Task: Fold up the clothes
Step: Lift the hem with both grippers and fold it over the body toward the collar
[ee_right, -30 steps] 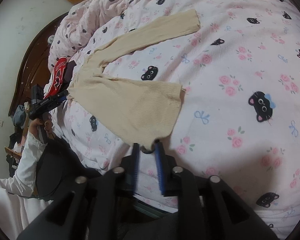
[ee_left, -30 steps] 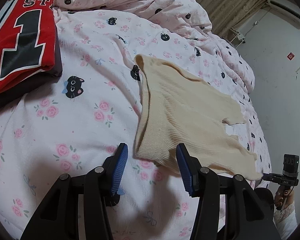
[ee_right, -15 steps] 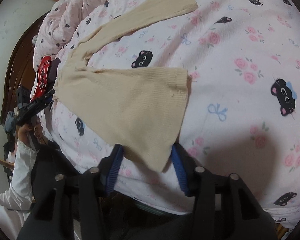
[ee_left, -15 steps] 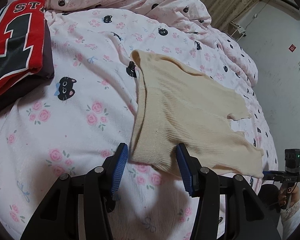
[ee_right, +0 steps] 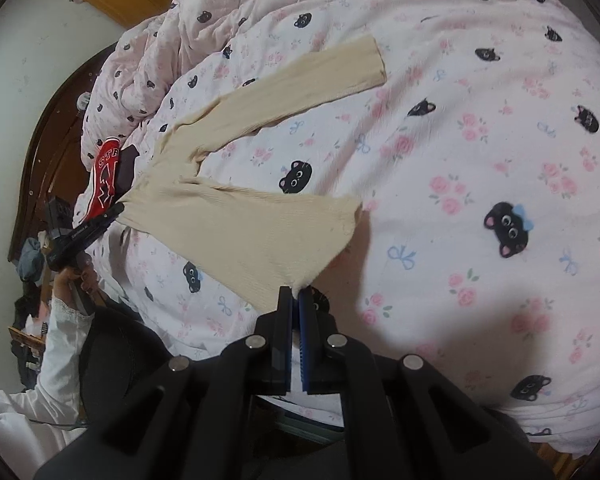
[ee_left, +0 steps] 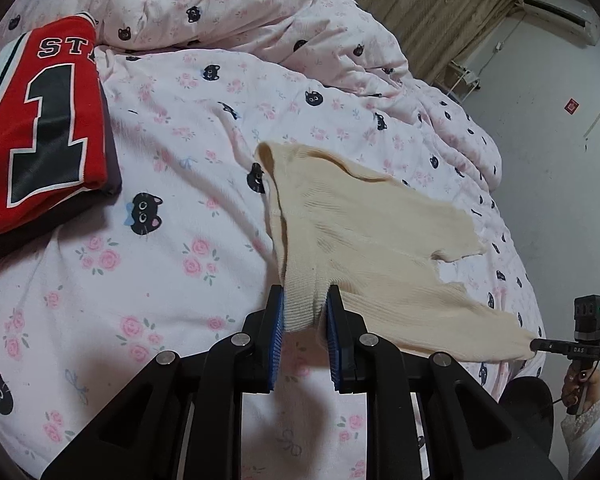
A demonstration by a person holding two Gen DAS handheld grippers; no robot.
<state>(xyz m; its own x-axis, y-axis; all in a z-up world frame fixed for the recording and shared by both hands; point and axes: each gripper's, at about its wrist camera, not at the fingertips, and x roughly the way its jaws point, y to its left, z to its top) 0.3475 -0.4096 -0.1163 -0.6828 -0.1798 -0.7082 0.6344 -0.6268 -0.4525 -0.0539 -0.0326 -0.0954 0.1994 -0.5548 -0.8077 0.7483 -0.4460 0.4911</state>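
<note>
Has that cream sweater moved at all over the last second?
Yes. The cream sweater has bunched into the closing left gripper, its edge now lifted off the pink bedspread beside the red jersey.

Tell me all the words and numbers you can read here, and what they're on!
"ST", cut off by a fold: red jersey, white letters at its top.
"1": same jersey, big black number.
Small white print on the other claw's handle: too blurred to read.
Red sign on the wall: too small to read.

Even, soft indoor light, moderately bright. Gripper shadows fall on the quilt (ee_left: 204, 128) at lower centre. Strong fisheye bending, dark vignette corners. Sharp, no glare.
</note>
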